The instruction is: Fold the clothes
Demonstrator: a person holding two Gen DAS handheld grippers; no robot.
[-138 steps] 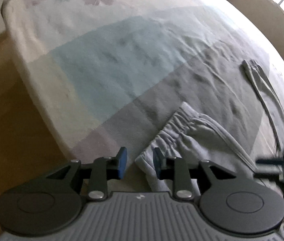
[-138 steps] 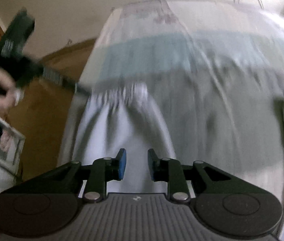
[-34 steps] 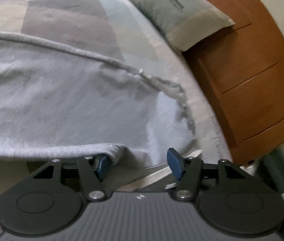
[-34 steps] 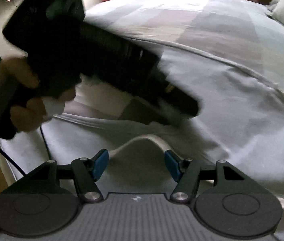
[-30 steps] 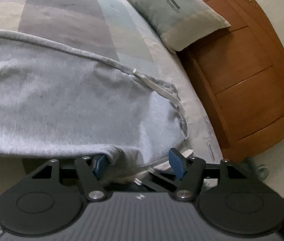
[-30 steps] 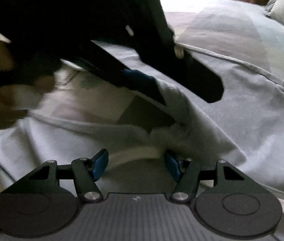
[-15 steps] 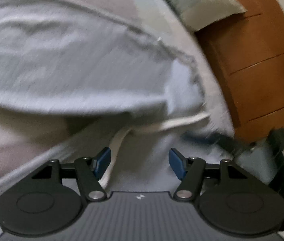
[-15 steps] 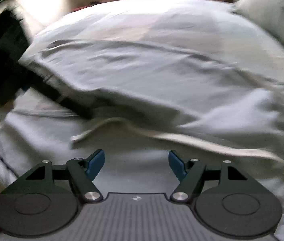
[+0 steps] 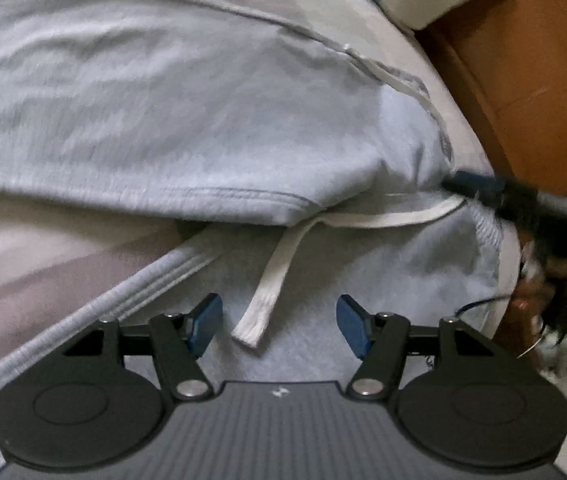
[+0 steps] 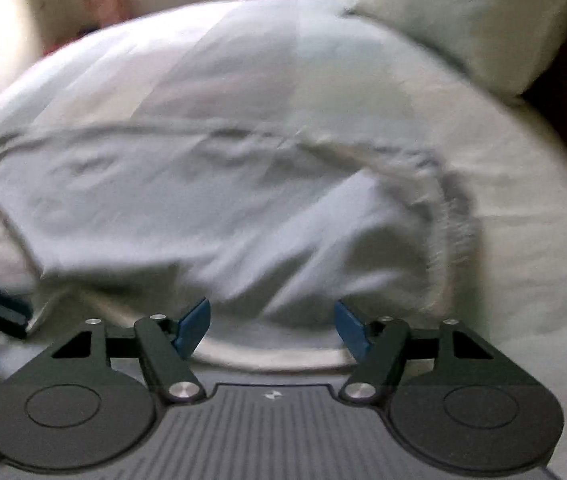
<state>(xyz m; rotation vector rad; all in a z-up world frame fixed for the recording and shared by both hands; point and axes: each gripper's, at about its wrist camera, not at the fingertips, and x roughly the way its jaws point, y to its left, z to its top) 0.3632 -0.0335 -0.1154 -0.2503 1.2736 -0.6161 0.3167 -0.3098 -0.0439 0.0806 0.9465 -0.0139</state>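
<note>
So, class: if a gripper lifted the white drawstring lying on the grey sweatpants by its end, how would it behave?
The drawstring would probably dangle limp: it already bends loosely across the grey sweatpants. It looks thin and flat, so likely very light. Its far end disappears under the folded layer, so pulling might tug the fabric.

Left gripper [image 9: 279, 326] and right gripper [image 10: 269, 326] both hover with jaws spread wide, holding nothing

A patchwork-sheeted bed [image 10: 523, 200] with a pillow [image 10: 483, 20] against an orange wooden headboard [image 9: 531, 80].
</note>
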